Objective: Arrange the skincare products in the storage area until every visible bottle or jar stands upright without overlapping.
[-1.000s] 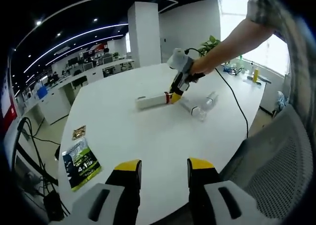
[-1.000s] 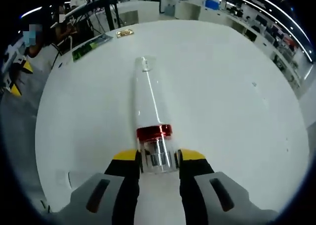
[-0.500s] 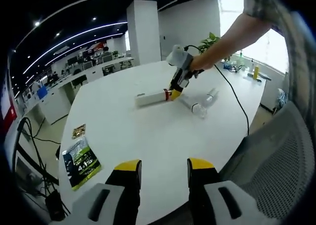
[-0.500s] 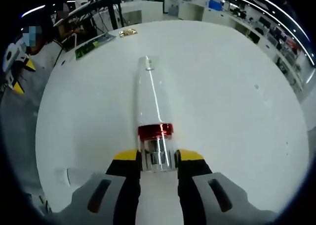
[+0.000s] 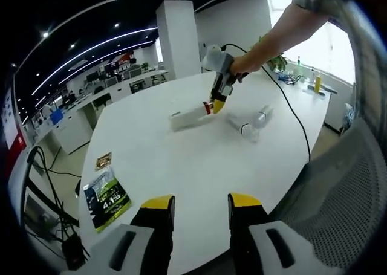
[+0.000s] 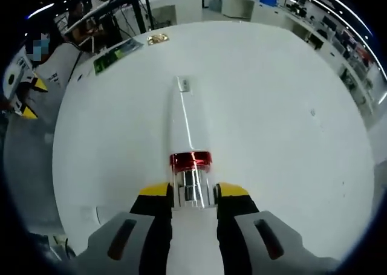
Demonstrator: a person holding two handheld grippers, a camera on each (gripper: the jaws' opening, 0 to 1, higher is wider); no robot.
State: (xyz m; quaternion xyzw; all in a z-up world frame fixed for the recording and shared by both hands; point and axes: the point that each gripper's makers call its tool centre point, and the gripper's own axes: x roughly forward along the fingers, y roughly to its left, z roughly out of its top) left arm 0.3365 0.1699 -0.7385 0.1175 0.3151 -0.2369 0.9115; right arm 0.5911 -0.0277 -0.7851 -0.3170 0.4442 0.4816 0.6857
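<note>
A white bottle [image 5: 188,116] with a red ring [image 6: 190,161] and a clear cap slants on the white table [image 5: 181,166], its far end down on the tabletop. My right gripper [image 6: 192,191] is shut on the clear cap; from the left gripper view the right gripper [image 5: 216,104] hangs from a person's hand above the cap end. Two clear bottles [image 5: 249,122] lie on their sides just right of it. My left gripper [image 5: 193,203] stands open over the near table edge with nothing between its jaws, and the left gripper [image 6: 25,97] peeks in at the far left.
A green leaflet [image 5: 106,196] and a small packet [image 5: 103,161] lie near the table's left edge. A black cable [image 5: 290,121] runs across the right side. A grey mesh chair [image 5: 338,202] stands close at the right. Office desks fill the background.
My right gripper has risen a little with the cap, tipping the white bottle's cap end upward while its far end stays on the table. The left gripper has held still.
</note>
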